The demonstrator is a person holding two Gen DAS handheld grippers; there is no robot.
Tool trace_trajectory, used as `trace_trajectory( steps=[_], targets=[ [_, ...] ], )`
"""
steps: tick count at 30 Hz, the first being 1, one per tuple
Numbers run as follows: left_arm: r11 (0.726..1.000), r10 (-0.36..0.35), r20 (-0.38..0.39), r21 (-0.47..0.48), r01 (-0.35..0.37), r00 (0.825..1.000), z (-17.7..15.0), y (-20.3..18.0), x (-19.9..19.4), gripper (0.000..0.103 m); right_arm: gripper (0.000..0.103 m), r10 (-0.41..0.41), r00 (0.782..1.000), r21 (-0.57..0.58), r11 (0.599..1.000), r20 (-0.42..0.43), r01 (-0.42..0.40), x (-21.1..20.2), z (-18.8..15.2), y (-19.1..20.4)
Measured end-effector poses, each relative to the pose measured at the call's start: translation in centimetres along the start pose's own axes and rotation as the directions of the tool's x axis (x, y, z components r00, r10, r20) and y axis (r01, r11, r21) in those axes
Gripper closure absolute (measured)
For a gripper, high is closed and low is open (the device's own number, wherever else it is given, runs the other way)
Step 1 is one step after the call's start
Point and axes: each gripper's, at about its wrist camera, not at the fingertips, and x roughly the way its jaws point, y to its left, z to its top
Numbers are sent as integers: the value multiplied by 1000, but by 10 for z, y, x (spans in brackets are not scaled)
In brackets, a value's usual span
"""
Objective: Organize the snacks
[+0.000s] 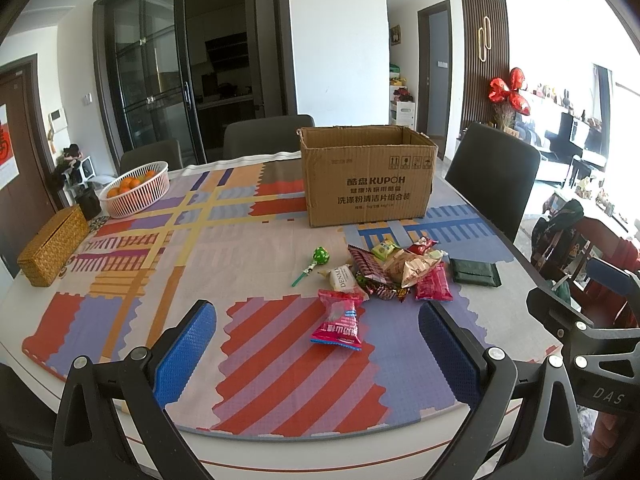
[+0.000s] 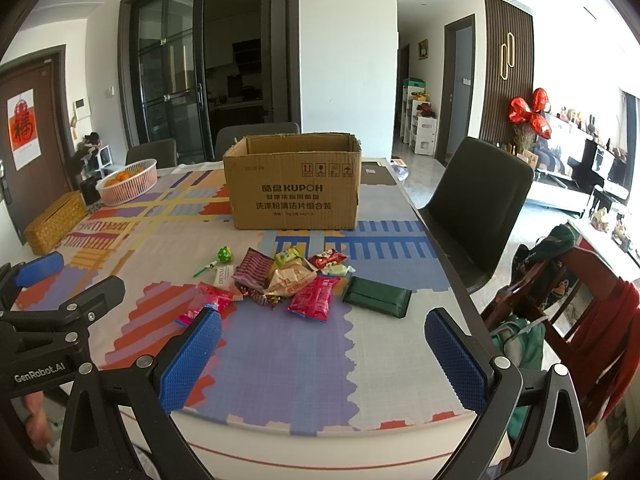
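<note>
The left gripper hovers low over the near edge of the table, level and aimed toward the far side, its two blue fingers spread wide with nothing between them. The right gripper hangs beside it in the same pose, likewise released and empty; each one shows at the edge of the other's view.

The snacks lie in a loose pile on the tablecloth, between the grippers and an open cardboard box that stands upright farther back. A pink packet with a blue band sits apart on the near side of the pile, just ahead of the left gripper's fingers. A green lollipop lies flat to the pile's left, its stick pointing toward the near side. A second pink packet rests at the pile's right, and a flat dark green pouch lies just beside it.

The wrappers are crinkled, glossy film in red, brown, yellow and beige. The box is plain corrugated board with dark printed lettering. The cloth has a fine woven grain and blocks of red, lilac, blue and yellow stripes. The finger pads are dimpled blue rubber set on black frames. At the far left stand a white slotted basket of oranges and a woven straw box.
</note>
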Motion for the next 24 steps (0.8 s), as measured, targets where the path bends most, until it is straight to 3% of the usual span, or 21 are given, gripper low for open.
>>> trace_trajectory(
  steps=[16,24],
  targets=[
    [1000,-9,-2,-2,9,1000,1,0,1,0,0,7,1000,-2,1000,-8,-7,1,-2,0],
    [1000,-16,-21,10,17,1000,1,-3,9,0,0,25,998,10,1000,-51,-24,16,-5,-2]
  ],
)
